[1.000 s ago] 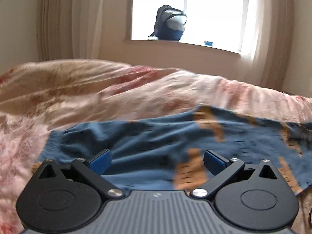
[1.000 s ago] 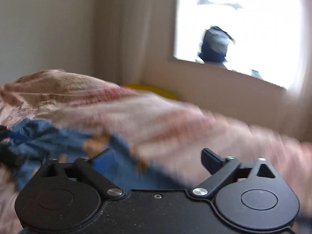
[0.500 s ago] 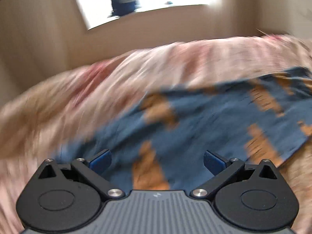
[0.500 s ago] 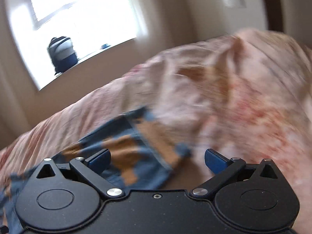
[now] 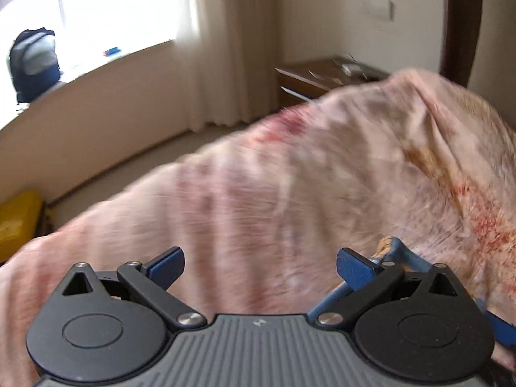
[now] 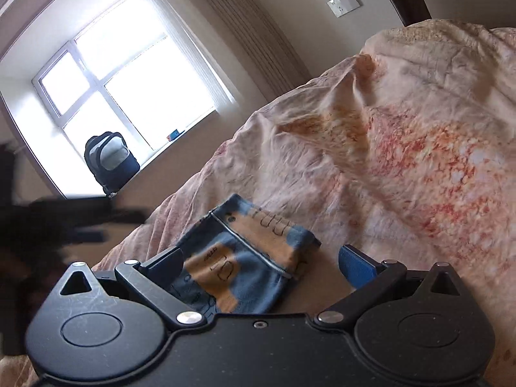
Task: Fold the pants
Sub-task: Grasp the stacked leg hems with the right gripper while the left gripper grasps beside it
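One view only: folded pants (image 6: 245,254).

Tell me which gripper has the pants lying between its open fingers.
The right gripper: the folded blue-and-tan pants lie on the bedspread between its fingers. The left gripper faces mostly bare bedspread, with only a blue scrap by its right finger.

I count one pair of pants (image 6: 245,258), blue with orange patches, lying bunched on the one bed cover (image 6: 419,167). One backpack (image 6: 109,161) sits on the windowsill, and one small blue thing (image 6: 173,135) lies on the sill to the right of the backpack. There is one window (image 6: 106,74) with four panes behind the backpack. I see one wall plate (image 6: 343,2), one wooden nightstand (image 5: 316,80), and one yellow case (image 5: 17,219) on the floor below the backpack. I carry two grippers, each with two blue-padded fingers (image 6: 356,266), four in all.
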`<control>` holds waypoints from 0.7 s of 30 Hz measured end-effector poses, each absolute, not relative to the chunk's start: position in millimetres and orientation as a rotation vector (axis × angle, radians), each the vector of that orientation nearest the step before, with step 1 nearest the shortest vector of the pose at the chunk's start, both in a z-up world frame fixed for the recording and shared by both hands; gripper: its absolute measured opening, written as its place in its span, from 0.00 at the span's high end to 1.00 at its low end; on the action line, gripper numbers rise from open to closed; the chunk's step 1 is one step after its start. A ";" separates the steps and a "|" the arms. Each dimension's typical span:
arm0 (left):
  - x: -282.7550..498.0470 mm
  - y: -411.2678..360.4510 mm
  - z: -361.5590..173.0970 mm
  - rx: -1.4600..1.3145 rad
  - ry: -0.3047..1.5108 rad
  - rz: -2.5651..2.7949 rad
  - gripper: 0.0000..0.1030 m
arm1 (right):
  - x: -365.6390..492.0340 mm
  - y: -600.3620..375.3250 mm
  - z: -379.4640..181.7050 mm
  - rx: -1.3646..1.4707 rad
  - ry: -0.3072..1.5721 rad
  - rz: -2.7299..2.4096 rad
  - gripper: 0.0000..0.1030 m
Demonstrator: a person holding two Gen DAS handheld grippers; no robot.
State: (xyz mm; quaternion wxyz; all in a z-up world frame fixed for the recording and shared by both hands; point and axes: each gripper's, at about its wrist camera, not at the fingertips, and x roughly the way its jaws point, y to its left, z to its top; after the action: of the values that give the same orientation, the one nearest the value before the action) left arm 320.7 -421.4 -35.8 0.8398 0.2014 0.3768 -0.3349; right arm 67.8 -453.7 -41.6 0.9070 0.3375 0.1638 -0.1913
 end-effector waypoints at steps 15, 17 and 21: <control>316.5 -430.5 -58.5 0.369 0.832 -0.647 0.00 | 71.1 -463.9 -50.9 0.762 0.367 -0.369 0.00; 316.3 -434.6 -57.1 0.368 0.834 -0.640 0.00 | 72.4 -465.4 -51.3 0.765 0.379 -0.365 0.00; 317.1 -449.2 -54.9 0.367 0.827 -0.645 0.00 | 73.4 -466.1 -50.9 0.770 0.387 -0.362 0.00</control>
State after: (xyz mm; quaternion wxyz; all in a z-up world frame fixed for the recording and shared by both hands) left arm 317.1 -449.2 -54.9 0.8496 0.1741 0.3927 -0.3059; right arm 73.4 -466.1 -50.9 0.8928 0.3712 0.1864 -0.1743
